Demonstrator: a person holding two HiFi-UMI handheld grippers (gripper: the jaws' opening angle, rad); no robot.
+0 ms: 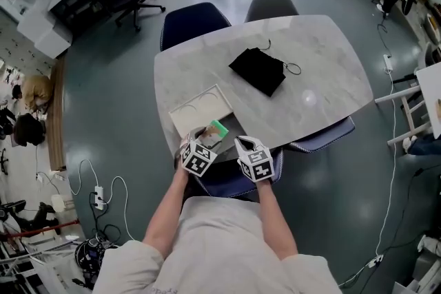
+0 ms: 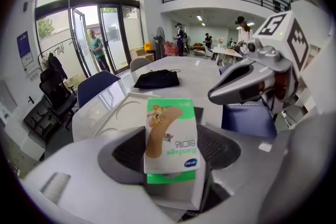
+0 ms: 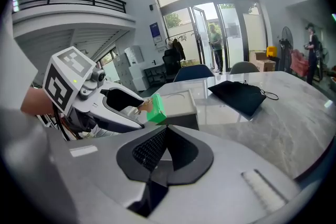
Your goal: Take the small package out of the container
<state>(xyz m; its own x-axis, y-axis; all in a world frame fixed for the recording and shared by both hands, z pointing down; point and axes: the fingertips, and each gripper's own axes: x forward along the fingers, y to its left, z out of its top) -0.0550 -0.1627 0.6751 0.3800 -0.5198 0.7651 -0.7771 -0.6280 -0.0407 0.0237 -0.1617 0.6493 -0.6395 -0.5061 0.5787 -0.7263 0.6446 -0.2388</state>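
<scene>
A small green-and-white bandage package (image 2: 170, 139) stands upright between the jaws of my left gripper (image 2: 171, 168), which is shut on it. In the head view the package (image 1: 216, 131) is held just above the table's near edge, over a dark open container (image 1: 233, 126) beside a white tray-like lid (image 1: 200, 109) with round recesses. My left gripper (image 1: 209, 139) is on the left. Close to its right, my right gripper (image 1: 244, 145) is shut with nothing in it. From the right gripper view, the right gripper (image 3: 163, 139) points at the package (image 3: 155, 109).
A black drawstring pouch (image 1: 258, 70) lies mid-table on the marble top (image 1: 324, 79). Dark blue chairs (image 1: 193, 21) and a grey chair (image 1: 271, 5) stand at the far side, and another blue seat (image 1: 320, 141) at the near right corner. People stand far off in the room.
</scene>
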